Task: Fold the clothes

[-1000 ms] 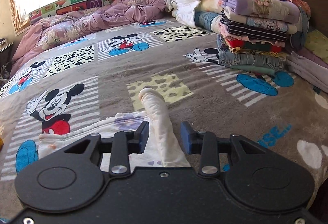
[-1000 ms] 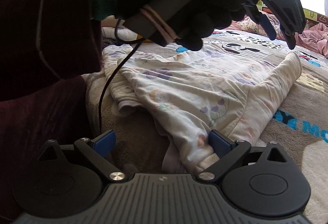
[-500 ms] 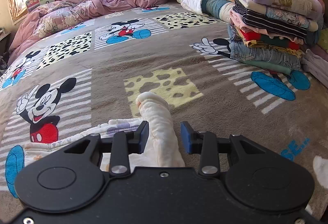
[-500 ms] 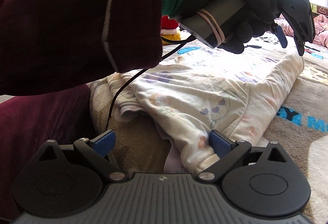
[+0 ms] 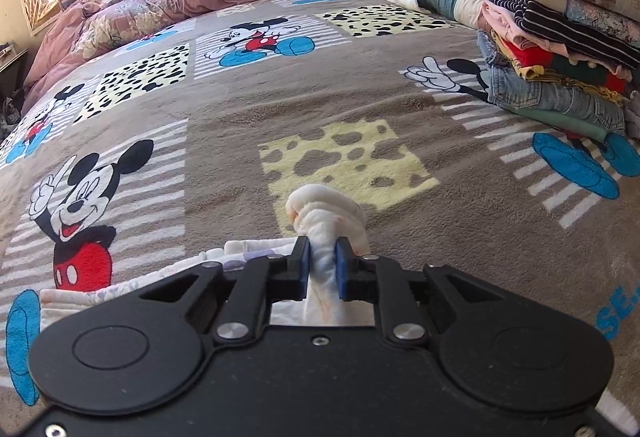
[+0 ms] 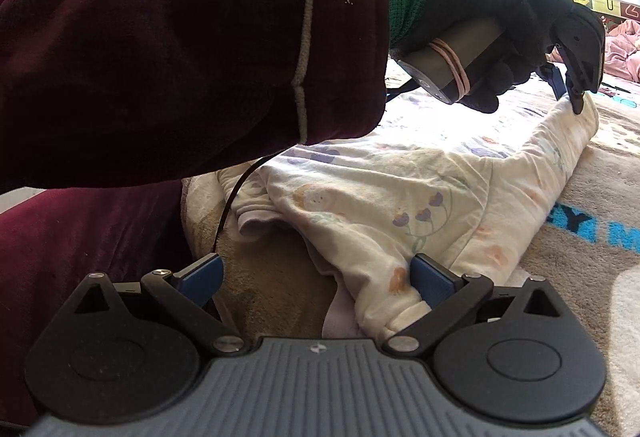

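The left gripper (image 5: 322,267) has its 2 blue pads pinching the sleeve (image 5: 326,221) of a cream garment (image 6: 400,197), the cuff bunched into a soft knob just past the tips. The right gripper (image 6: 316,275) stands spread wide, its right pad touching the garment's near hem while the left pad sits over bare blanket (image 5: 224,125). The garment is thin, wrinkled cotton with small floral prints (purple and orange), lying on the fuzzy brown cartoon blanket. A stack (image 5: 560,49) of folded clothes rises far right.
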Demonstrator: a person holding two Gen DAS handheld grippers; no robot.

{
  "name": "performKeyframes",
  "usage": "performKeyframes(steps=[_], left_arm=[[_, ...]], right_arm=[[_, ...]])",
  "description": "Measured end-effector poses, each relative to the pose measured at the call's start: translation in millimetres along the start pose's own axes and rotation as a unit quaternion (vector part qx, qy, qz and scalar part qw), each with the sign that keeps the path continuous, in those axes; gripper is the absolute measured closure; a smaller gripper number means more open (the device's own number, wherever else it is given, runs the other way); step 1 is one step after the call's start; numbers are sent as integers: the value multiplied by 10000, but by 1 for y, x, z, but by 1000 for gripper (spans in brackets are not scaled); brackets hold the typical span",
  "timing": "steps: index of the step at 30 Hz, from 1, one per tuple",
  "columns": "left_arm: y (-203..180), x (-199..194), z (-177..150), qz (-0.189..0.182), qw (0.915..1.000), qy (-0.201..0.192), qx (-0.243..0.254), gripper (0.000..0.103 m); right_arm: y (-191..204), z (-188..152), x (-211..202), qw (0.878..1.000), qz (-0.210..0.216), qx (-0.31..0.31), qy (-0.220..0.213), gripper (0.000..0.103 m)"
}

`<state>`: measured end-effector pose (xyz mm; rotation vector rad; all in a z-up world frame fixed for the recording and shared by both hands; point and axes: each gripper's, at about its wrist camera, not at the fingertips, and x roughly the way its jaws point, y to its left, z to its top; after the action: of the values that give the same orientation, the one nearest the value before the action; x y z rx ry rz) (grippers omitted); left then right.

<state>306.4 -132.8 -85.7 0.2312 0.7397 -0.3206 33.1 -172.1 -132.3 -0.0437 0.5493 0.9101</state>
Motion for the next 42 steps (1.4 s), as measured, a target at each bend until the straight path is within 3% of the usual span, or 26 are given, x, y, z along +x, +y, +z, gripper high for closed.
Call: performKeyframes(steps=[4, 11, 15, 17, 21, 26, 28, 34, 37, 42], left_arm=[[9, 5, -7, 39, 10000, -18, -50, 93], [31, 14, -19, -150, 9974, -9, -702, 93], [41, 19, -24, -106, 9951, -25, -985, 74], [42, 20, -25, -84, 9948, -72, -1008, 74], [35, 19, -26, 165, 9975, -248, -648, 69], [27, 22, -24, 377, 9983, -404, -203, 70], [23, 24, -20, 429, 9984, -374, 15, 80], [0, 34, -14, 714, 9905, -36, 1179, 86], [6, 42, -16, 653, 9911, 119, 1151, 86], [30, 43, -20, 275, 9993, 91, 251, 85]], right_arm=[[-1, 0, 0, 10000, 32, 14, -2, 2], [0, 1, 1, 10000, 78, 33, 3, 0], [1, 1, 1, 10000, 88, 42, -1, 0], [1, 1, 1, 9999, 91, 47, -5, 0], [1, 1, 0, 9999, 97, 52, -11, 0], [2, 1, -1, 9999, 94, 48, -13, 0], [2, 1, -1, 9999, 92, 46, -13, 0], [6, 1, 0, 10000, 87, 42, -12, 0], [8, 1, 0, 10000, 85, 40, -14, 0], [9, 0, -1, 10000, 88, 43, -17, 0]])
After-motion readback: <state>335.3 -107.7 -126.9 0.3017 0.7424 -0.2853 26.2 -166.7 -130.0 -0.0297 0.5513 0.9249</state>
